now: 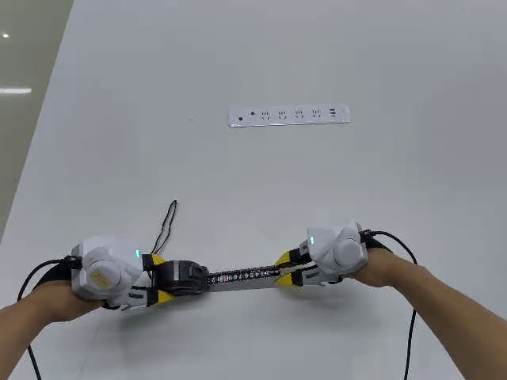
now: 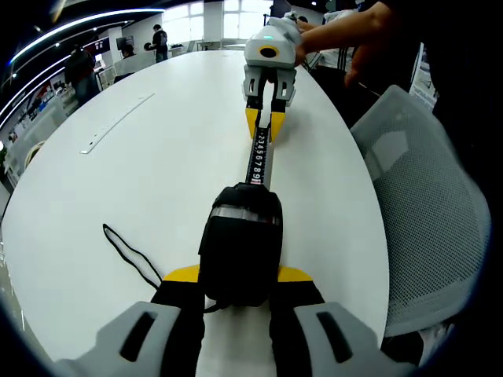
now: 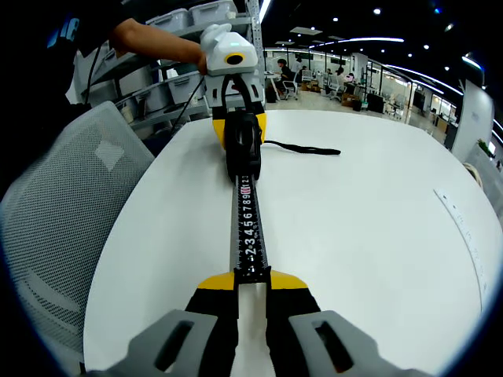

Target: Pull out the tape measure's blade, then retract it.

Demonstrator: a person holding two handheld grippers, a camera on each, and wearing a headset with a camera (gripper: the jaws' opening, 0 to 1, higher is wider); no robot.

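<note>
Pull-out partly done: left gripper [image 1: 158, 279] clamped on tape measure case [image 1: 184, 277], right gripper [image 1: 285, 269] pinching blade [image 1: 242, 276] end, well clear of the case; retract not yet done.

We see a black plastic tape measure case [image 1: 182, 277] with a silver-grey band, and its dark blade [image 1: 242, 276] printed with white numerals, a few red. The left gripper [image 1: 161, 278] and right gripper [image 1: 284, 269] are pale grey-white, their jaws yellow and black. The smooth worktop [image 1: 238, 182] is plain white, the thin wrist strap [image 1: 165, 226] black.
</note>
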